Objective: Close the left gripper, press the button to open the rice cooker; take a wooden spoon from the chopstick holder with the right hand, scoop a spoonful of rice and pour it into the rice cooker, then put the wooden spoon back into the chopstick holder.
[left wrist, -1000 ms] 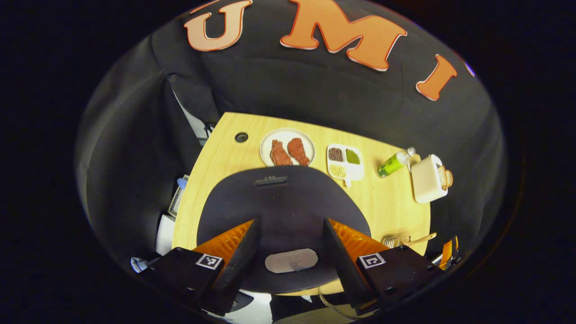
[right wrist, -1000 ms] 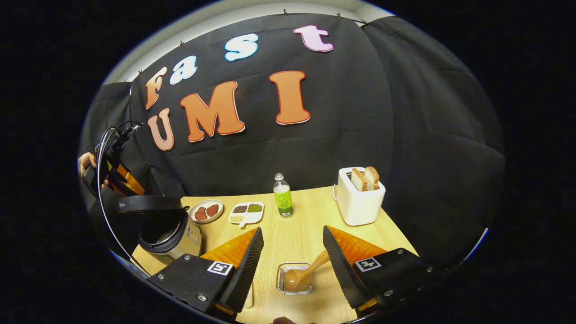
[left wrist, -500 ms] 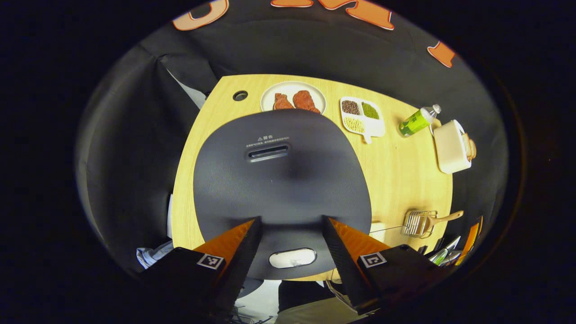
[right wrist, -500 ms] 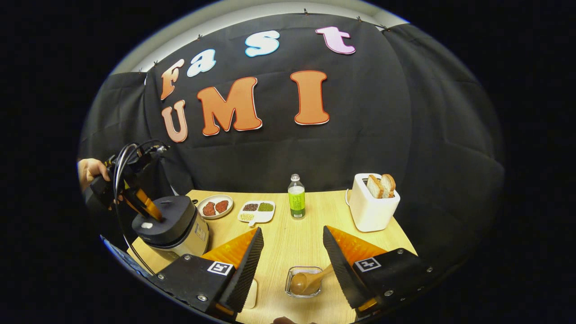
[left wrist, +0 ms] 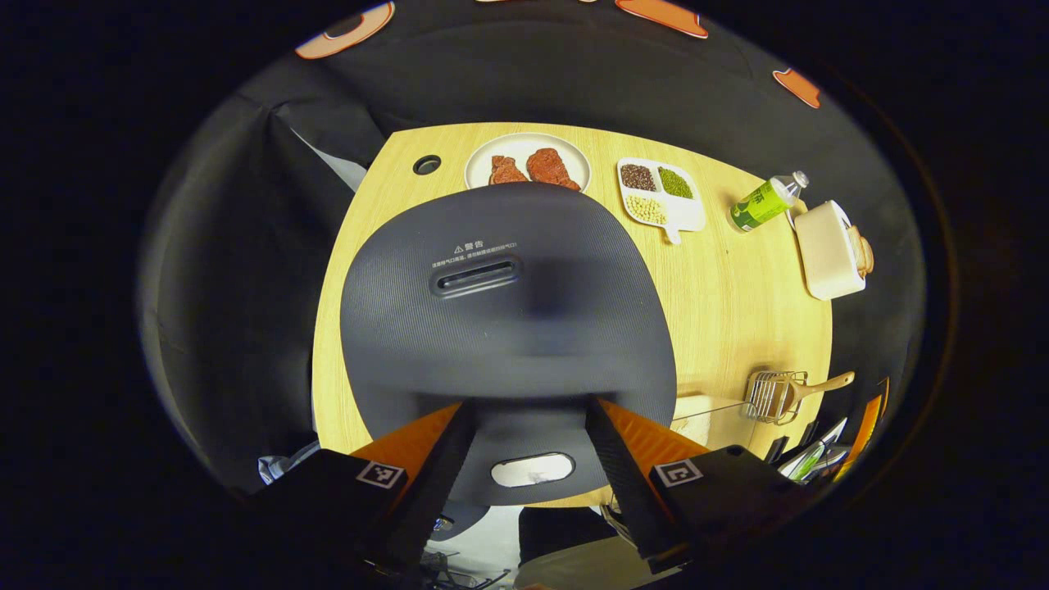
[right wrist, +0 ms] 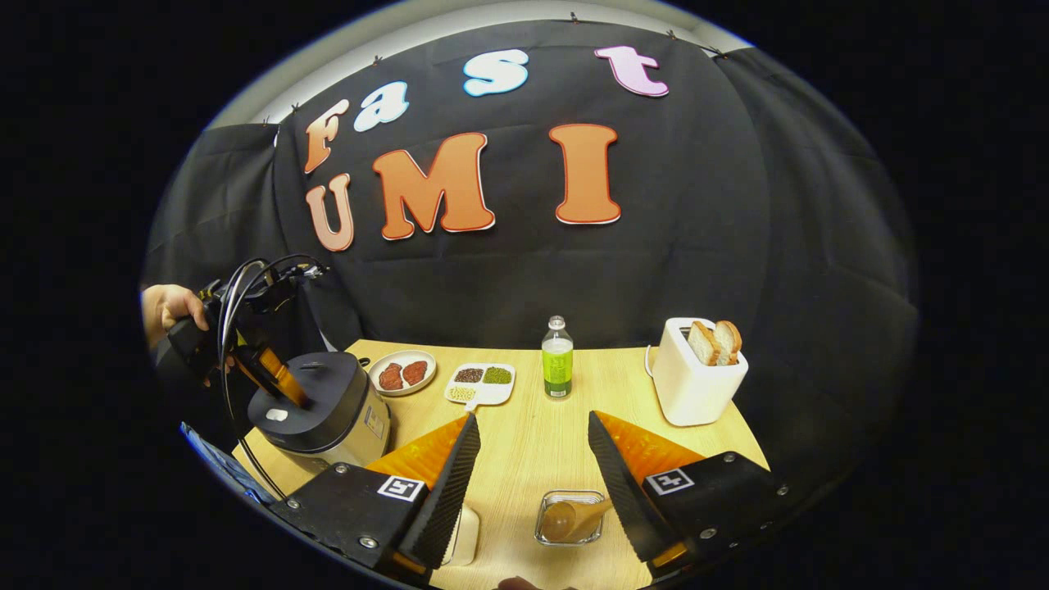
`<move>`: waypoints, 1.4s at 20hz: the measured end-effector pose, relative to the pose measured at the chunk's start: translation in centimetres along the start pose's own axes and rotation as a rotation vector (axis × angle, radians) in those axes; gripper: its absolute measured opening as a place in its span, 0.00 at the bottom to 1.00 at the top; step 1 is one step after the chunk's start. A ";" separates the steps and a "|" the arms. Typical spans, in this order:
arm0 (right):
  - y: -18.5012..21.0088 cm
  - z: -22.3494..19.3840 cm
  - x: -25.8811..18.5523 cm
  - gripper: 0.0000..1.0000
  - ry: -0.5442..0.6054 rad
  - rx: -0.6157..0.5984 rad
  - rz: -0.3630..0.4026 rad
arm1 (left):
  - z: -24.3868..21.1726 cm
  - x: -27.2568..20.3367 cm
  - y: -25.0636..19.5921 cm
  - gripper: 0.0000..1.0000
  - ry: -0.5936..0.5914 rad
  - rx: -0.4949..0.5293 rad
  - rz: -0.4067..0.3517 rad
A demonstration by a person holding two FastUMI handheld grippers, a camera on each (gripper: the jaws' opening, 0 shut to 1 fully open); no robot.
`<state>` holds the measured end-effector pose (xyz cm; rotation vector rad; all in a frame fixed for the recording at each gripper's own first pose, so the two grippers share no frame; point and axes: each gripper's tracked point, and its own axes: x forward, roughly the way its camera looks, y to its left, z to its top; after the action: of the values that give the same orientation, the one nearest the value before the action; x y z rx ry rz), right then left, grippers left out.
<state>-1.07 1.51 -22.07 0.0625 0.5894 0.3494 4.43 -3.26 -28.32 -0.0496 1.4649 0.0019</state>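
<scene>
The rice cooker (right wrist: 324, 410) stands at the table's left end with its dark grey lid (left wrist: 508, 303) down. A white oval button (left wrist: 533, 469) sits at the lid's near edge. My left gripper (left wrist: 529, 407) is open, its fingertips resting on the lid just behind the button; the same left gripper (right wrist: 287, 392) leans down onto the lid, held by a hand (right wrist: 168, 305). The wooden spoon (right wrist: 569, 518) lies in the wire chopstick holder (right wrist: 571, 519), its handle (left wrist: 824, 383) sticking out. My right gripper (right wrist: 526, 426) hangs open above the holder, holding nothing.
A plate of meat (right wrist: 401, 373), a divided dish of beans (right wrist: 481, 383), a green bottle (right wrist: 557, 358) and a white toaster with bread (right wrist: 697, 381) line the back of the wooden table (right wrist: 524, 418). A pale box (left wrist: 697, 407) stands right of the cooker.
The cooker lid stood up a second ago and is now down. My left gripper came down with it onto the lid. The right gripper drifted a little; the spoon stayed in its holder.
</scene>
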 end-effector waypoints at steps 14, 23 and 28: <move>6.0 8.9 -1.9 0.86 -0.228 -0.052 0.060 | 3.9 -14.7 -2.3 0.94 -0.817 -0.047 0.014; 8.8 13.9 -5.0 0.86 -0.416 -0.079 0.069 | 0.4 -23.9 -5.4 0.93 -1.289 0.106 0.080; 11.0 15.2 -6.5 0.86 -0.463 -0.101 0.102 | -1.2 -27.1 -4.8 1.00 -1.396 0.107 0.089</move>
<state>-0.99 10.24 -4.23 0.0740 0.1101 0.4461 0.51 -7.30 -1.33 0.0948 0.0688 0.0253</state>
